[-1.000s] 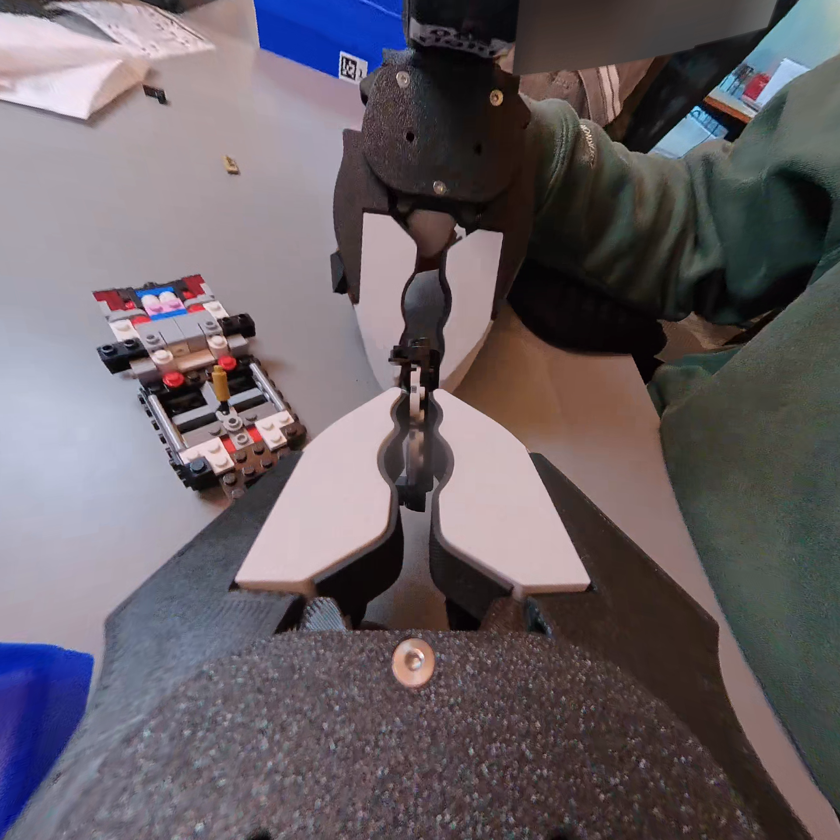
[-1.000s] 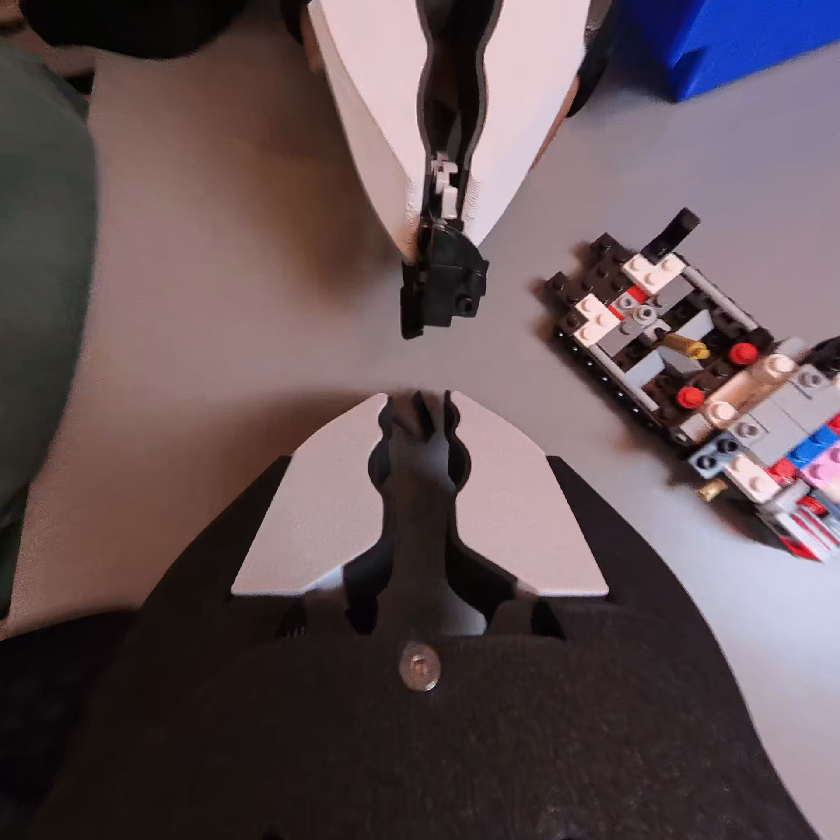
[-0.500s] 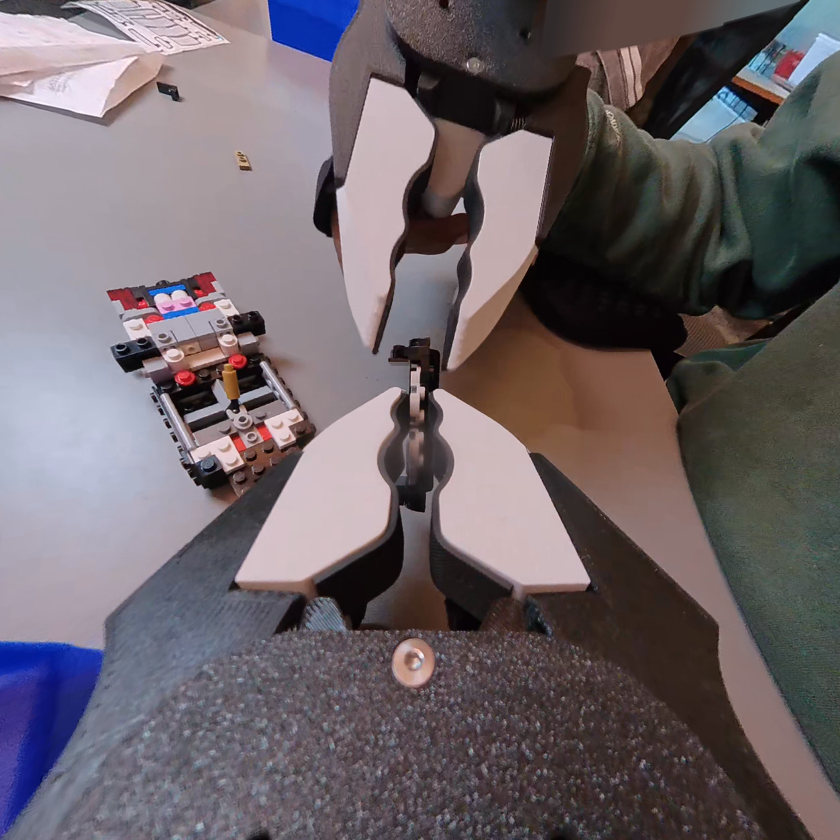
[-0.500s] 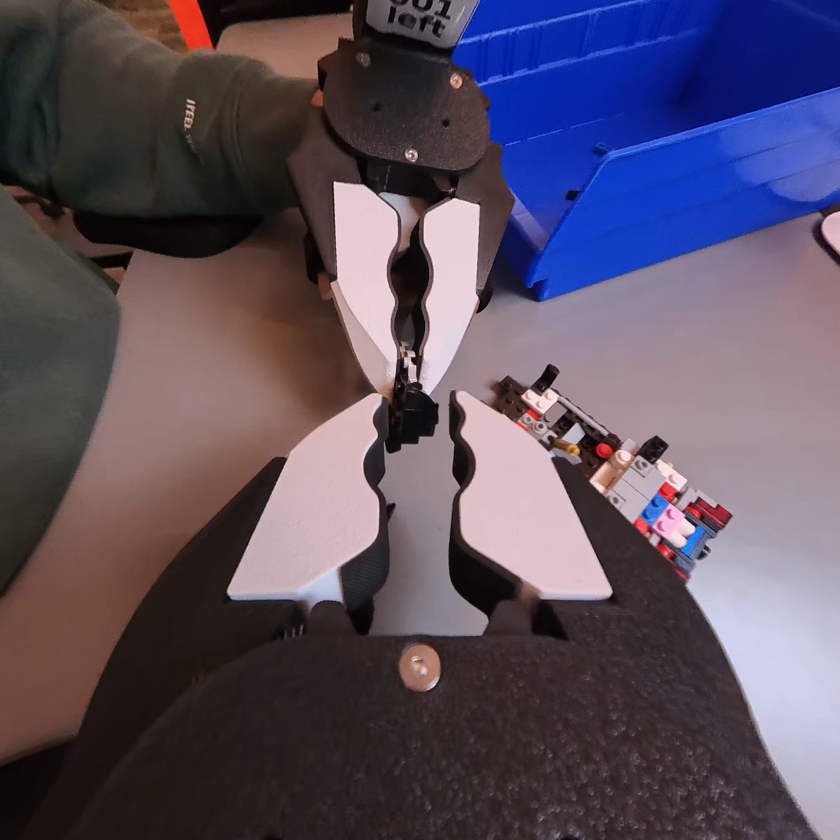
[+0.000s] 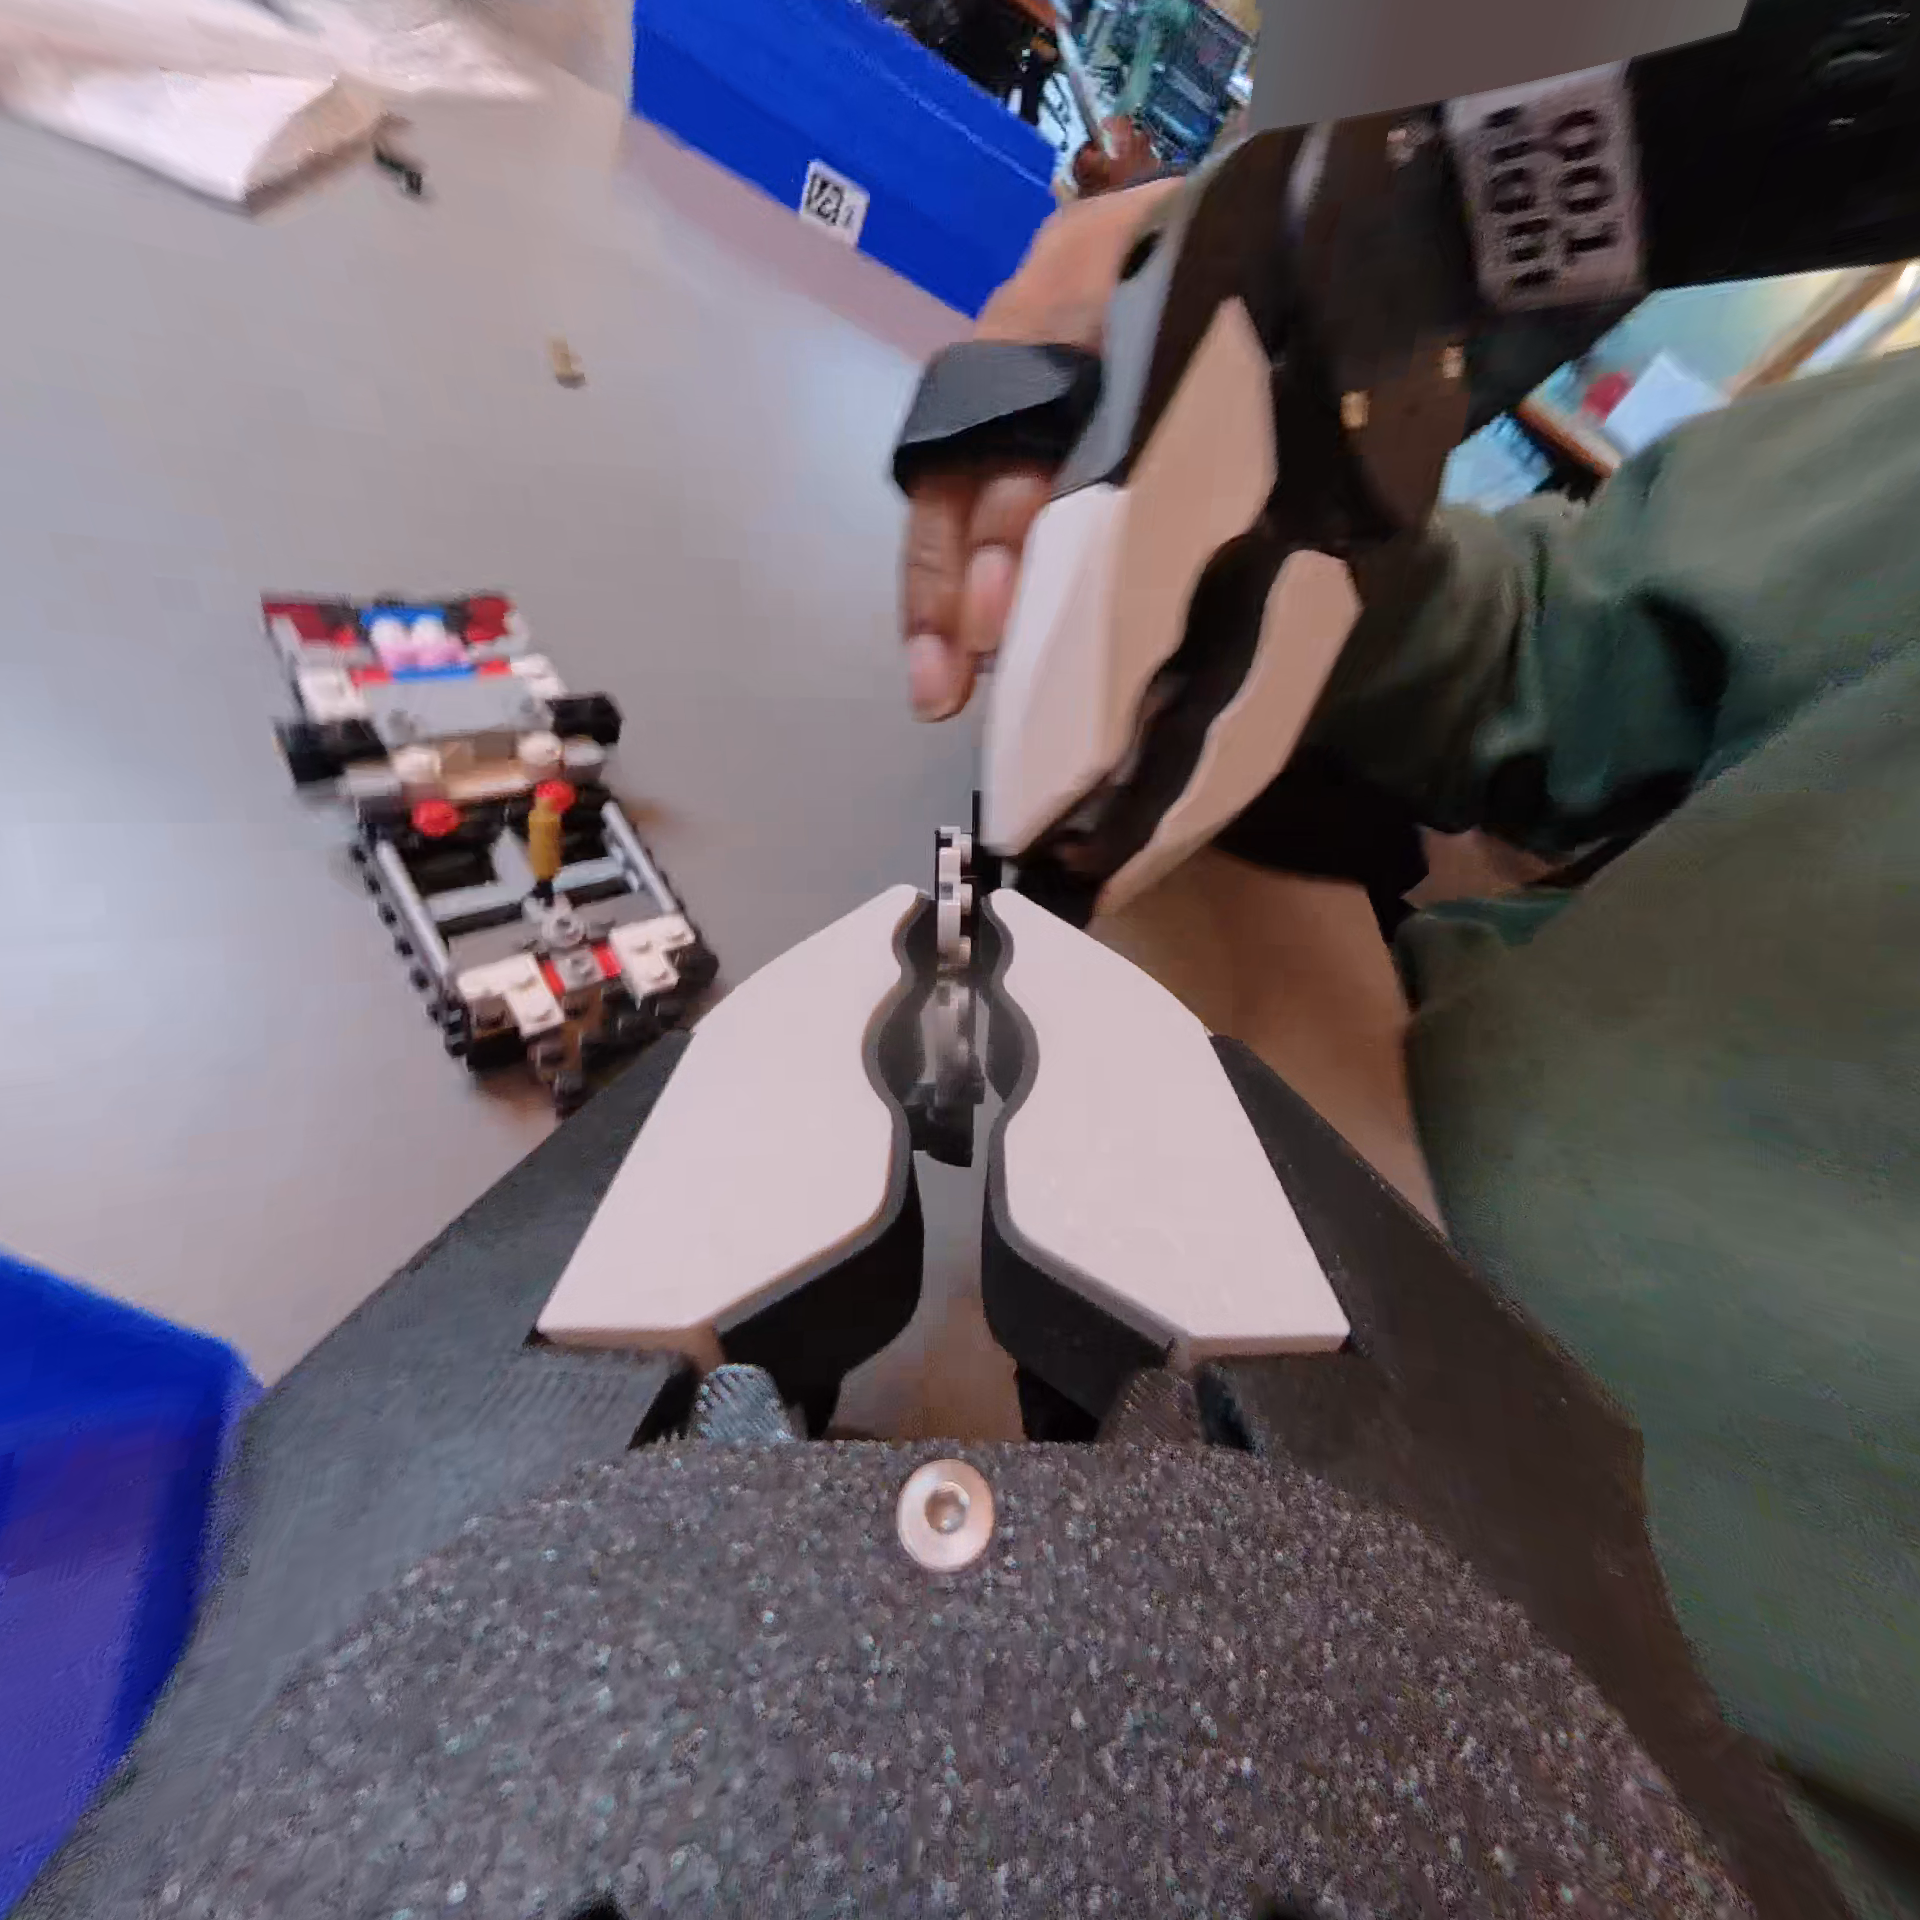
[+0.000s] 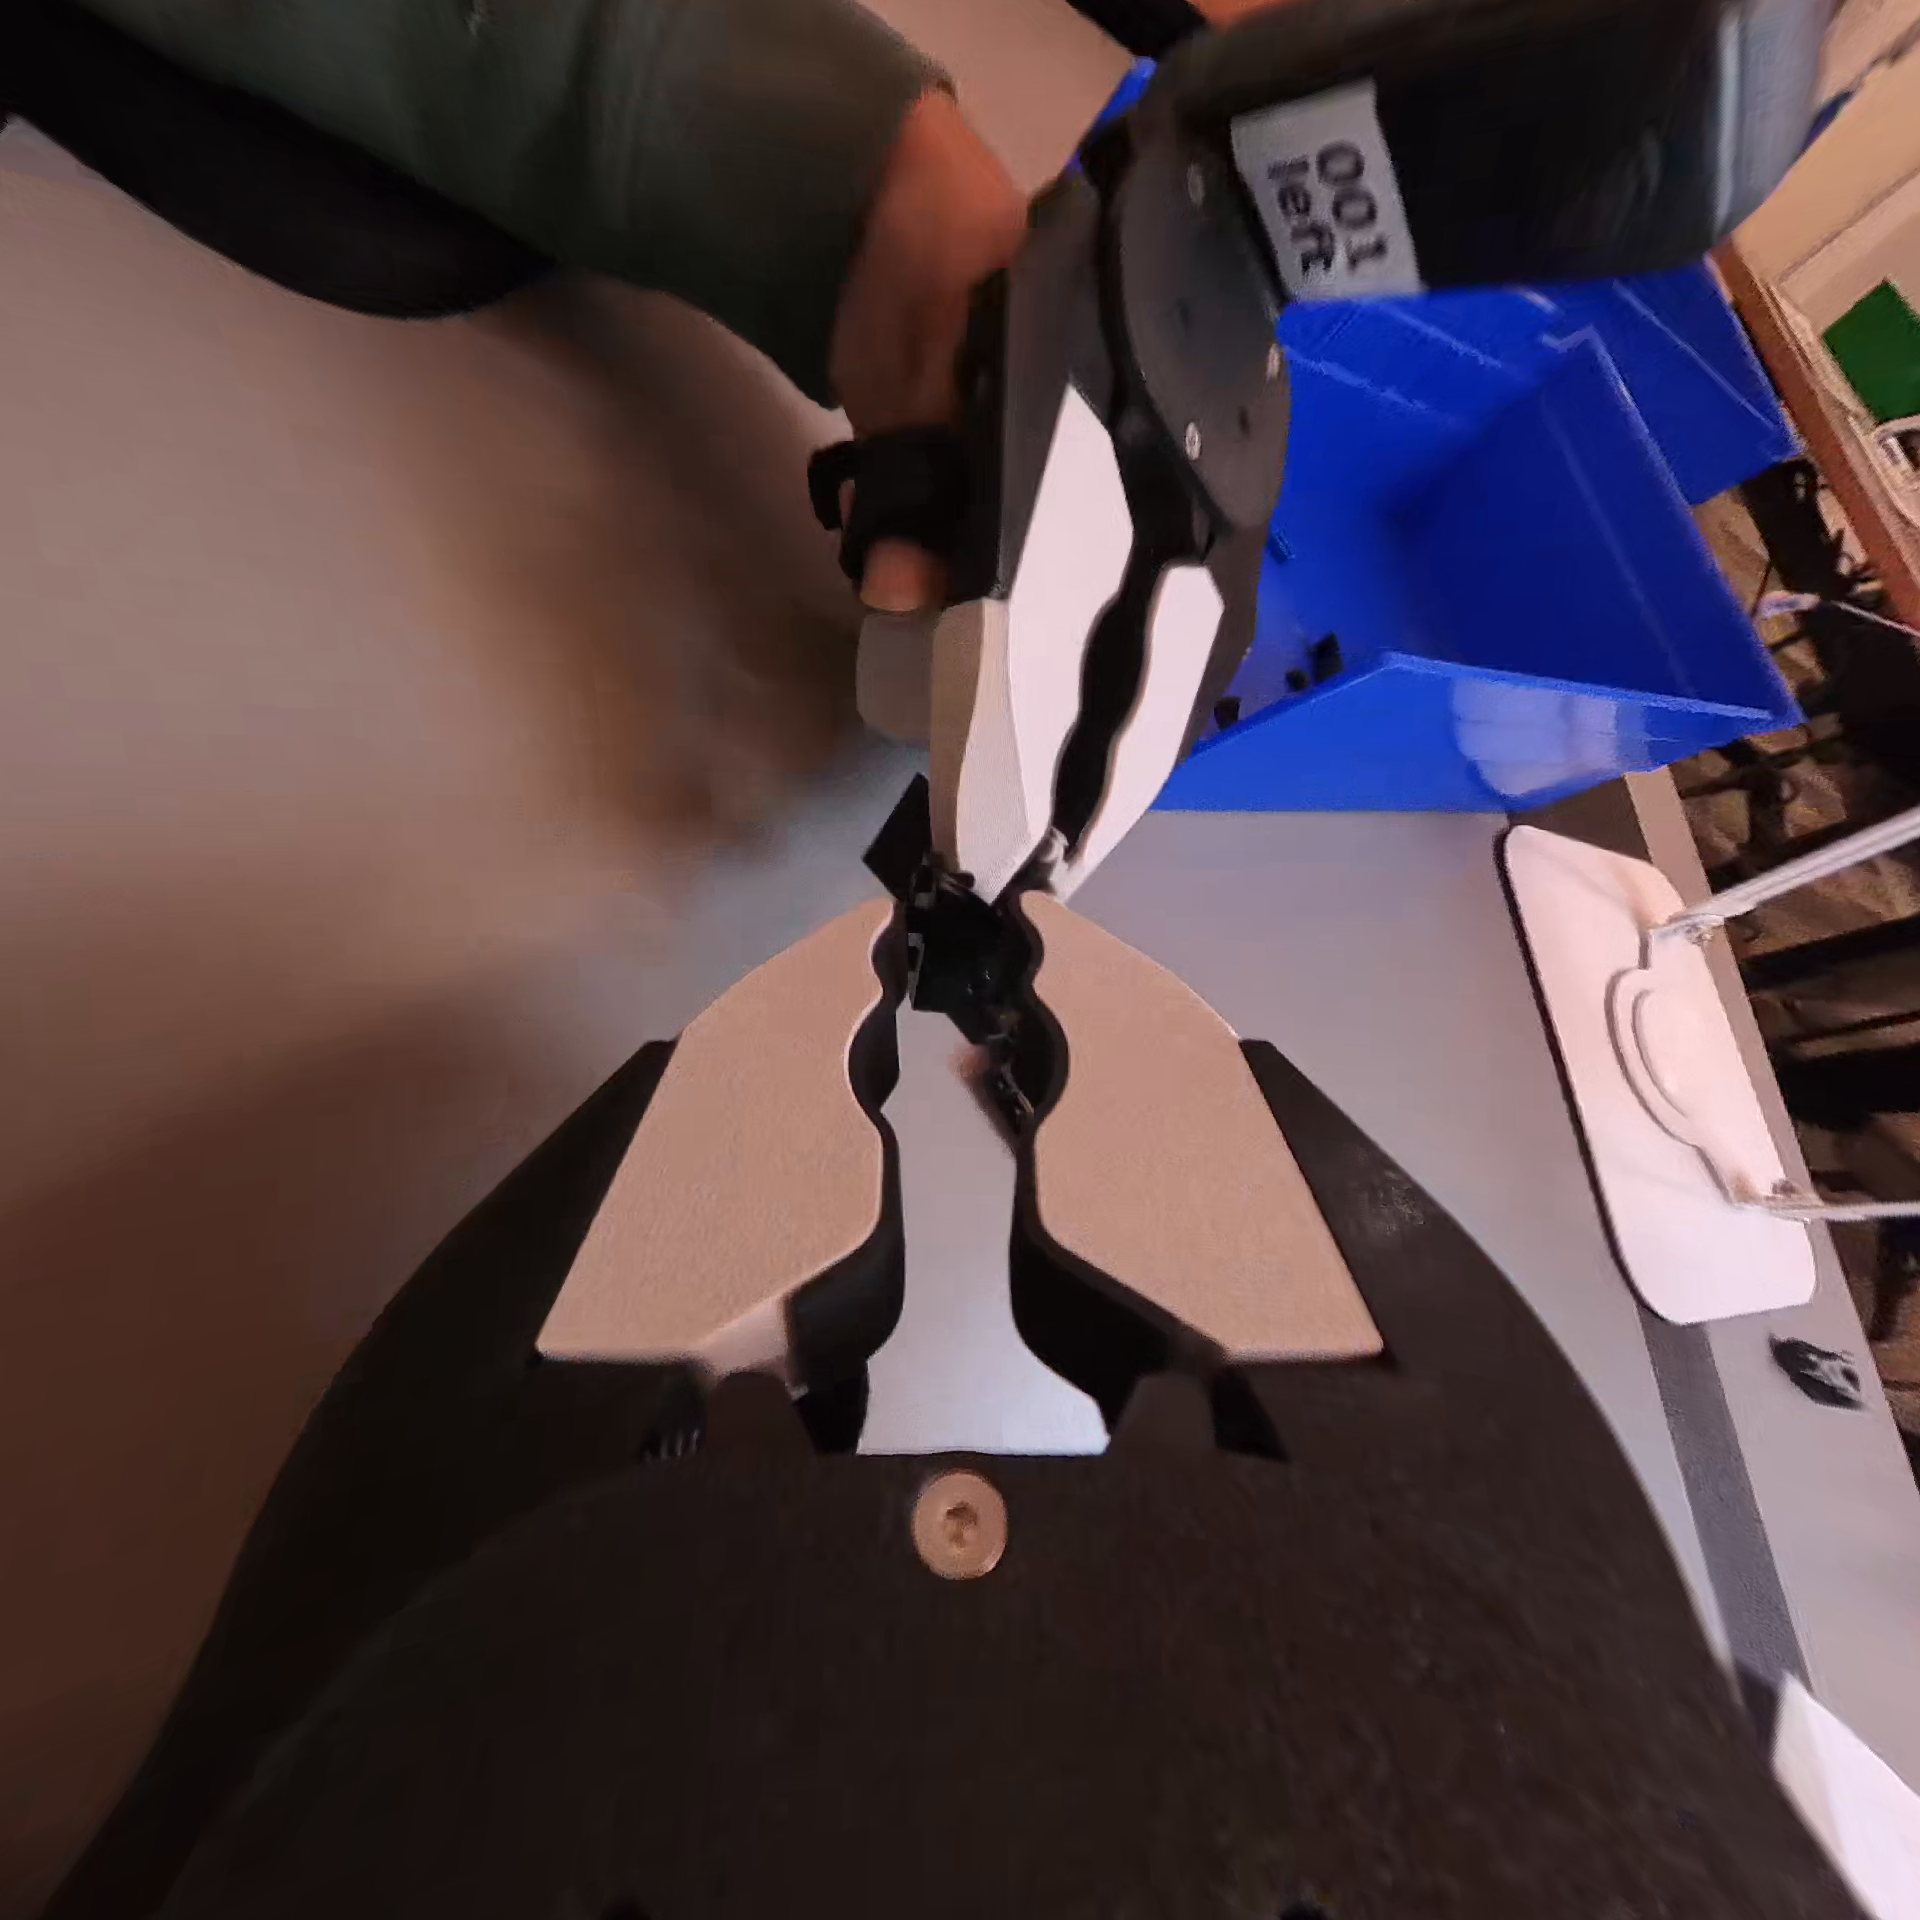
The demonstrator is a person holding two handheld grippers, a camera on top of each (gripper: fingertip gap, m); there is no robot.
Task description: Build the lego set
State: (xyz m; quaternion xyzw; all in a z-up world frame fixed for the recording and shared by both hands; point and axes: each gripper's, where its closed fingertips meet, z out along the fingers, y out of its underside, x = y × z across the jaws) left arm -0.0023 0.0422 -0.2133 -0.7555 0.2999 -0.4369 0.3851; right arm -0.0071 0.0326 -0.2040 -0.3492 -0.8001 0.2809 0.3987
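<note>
My left gripper (image 5: 954, 896) is shut on a small grey and black brick piece (image 5: 951, 883), which sticks out past its tips. In the right wrist view the left gripper (image 6: 1013, 871) comes down from above, holding the piece's light end. My right gripper (image 6: 958, 920) meets it tip to tip, and its fingers are closed on the piece's black end (image 6: 961, 971). In the left wrist view the right gripper (image 5: 1044, 862) comes in tilted from the upper right. Both are held above the grey table (image 5: 208, 468). A part-built brick car (image 5: 488, 831) lies on the table to the left.
A blue bin (image 5: 831, 156) stands at the back and another blue bin (image 6: 1507, 582) behind the left gripper. White paper (image 5: 187, 104) lies far left, with a small tan piece (image 5: 564, 362) nearby. A white tray (image 6: 1642, 1070) lies at the right. Green sleeves fill the right side (image 5: 1662, 1039). Only a small space, under 4 cm, lies between the two pairs of fingers.
The right gripper has gone from apart and open to closed on the piece's black end. Both grippers have tilted and the views have swung, with motion blur.
</note>
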